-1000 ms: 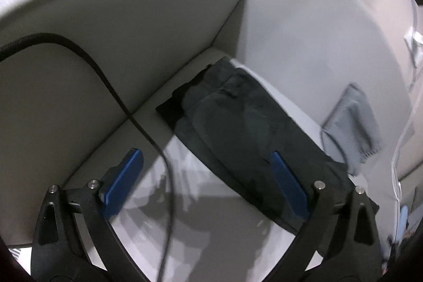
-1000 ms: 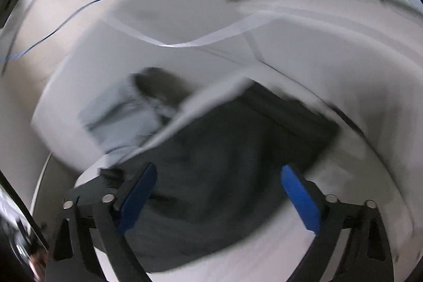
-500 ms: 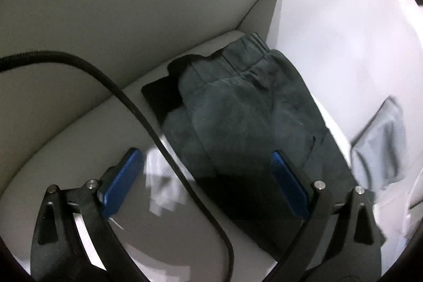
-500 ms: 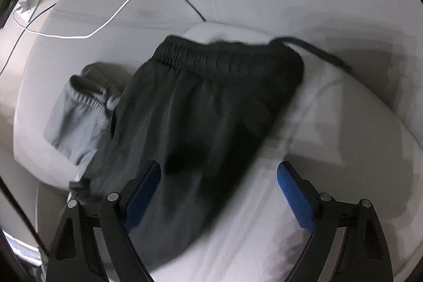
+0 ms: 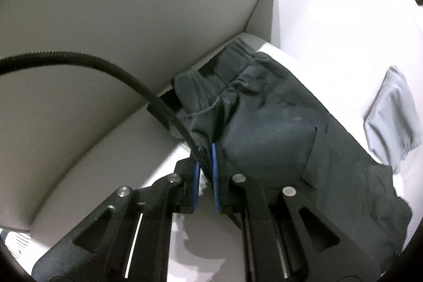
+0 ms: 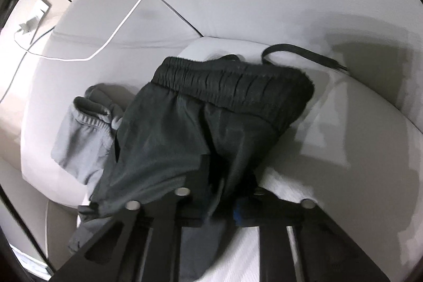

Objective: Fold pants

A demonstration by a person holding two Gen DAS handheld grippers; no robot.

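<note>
Dark grey-green pants (image 5: 290, 128) lie on a pale sofa seat (image 5: 119, 149), their elastic waistband (image 6: 232, 81) toward the backrest. My left gripper (image 5: 205, 149) is at the pants' left edge just below the waistband. Its jaws are closing, the blue pads (image 5: 214, 176) nearly together with dark cloth pinched at the tips. A black cable (image 5: 79, 60) runs down across those pads. My right gripper (image 6: 222, 184) is at the near part of the pants (image 6: 185, 123). Its jaws are closing too, with bunched cloth pressed between them and draped over the fingers.
A light grey garment (image 6: 82, 139) lies beside the pants, by the sofa's arm (image 6: 119, 4). It also shows at the right as grey cloth (image 5: 391, 118). A white cable (image 6: 119, 31) trails over the arm. The backrest (image 5: 105, 17) rises close behind the waistband.
Both grippers came down onto the pants and went from wide open to nearly shut, each pinching cloth. The pants now bunch up at both grips.
</note>
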